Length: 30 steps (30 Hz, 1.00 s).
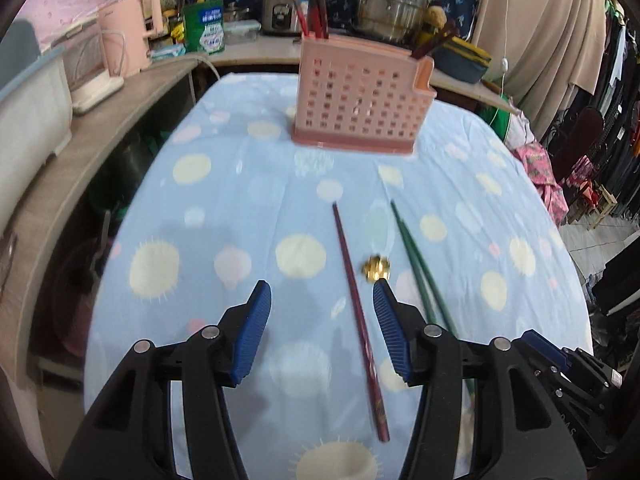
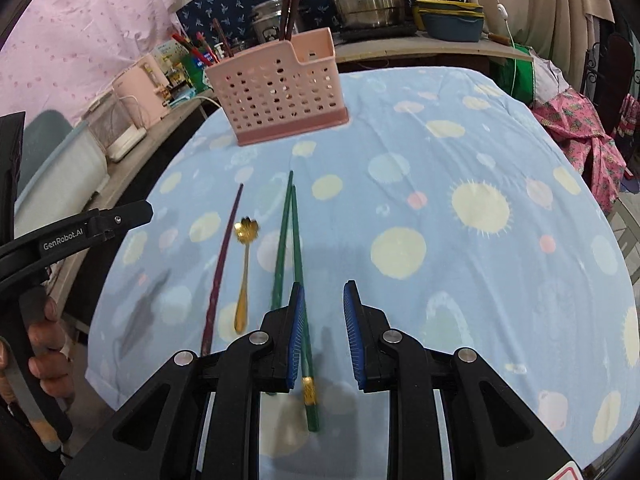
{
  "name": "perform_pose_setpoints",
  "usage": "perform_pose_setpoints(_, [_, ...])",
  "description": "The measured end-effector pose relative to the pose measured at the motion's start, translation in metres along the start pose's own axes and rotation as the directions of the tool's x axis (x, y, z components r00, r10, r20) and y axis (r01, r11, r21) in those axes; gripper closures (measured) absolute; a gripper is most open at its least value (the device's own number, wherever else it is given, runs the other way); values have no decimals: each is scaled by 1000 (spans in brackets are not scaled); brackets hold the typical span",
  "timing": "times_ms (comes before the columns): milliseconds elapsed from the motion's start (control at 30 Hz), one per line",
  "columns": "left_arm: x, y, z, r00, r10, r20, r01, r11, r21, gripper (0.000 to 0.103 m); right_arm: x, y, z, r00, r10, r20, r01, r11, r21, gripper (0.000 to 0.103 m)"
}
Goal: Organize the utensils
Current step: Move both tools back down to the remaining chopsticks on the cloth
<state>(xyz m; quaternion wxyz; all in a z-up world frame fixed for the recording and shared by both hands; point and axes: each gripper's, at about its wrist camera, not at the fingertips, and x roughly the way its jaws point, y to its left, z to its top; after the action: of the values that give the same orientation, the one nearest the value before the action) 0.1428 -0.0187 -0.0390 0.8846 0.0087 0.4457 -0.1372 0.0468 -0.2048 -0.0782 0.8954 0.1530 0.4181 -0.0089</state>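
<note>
A pink perforated utensil holder stands at the far end of the blue spotted tablecloth, with dark and red chopsticks upright in it. A maroon chopstick, a gold spoon and two green chopsticks lie side by side on the cloth. My left gripper is open just above the cloth, with the maroon chopstick between its fingers near the right pad, untouched. My right gripper is open narrowly with nothing between its fingers; one green chopstick runs under its left finger.
A side shelf on the left carries a pink appliance and white containers. Steel pots and a rice cooker sit on the counter behind the holder. Hanging clothes crowd the right. A hand holds the left gripper's handle.
</note>
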Motion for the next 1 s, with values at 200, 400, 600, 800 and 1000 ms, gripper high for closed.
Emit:
perform_pose_setpoints(200, [14,4,-32,998,8,-67,-9,1000,-23,52,8,-6,-25,998,5,-61,-4,1000,9,81])
perform_pose_setpoints(400, [19,-4,-56,995,3,-105,-4,1000,-9,52,15,8,-42,995,12,-98,-17,999,-50,81])
perform_pose_setpoints(600, [22,-13,-65,992,-4,-124,6,1000,19,52,21,10,-50,992,20,-124,-27,998,-52,81])
perform_pose_setpoints(800, [27,-20,-72,988,-10,-153,16,999,39,52,23,10,-51,992,15,-126,-22,998,-55,83])
perform_pose_setpoints(1000, [30,-25,-73,987,-16,-161,24,999,48,46,25,8,-51,992,13,-125,-19,999,-46,87])
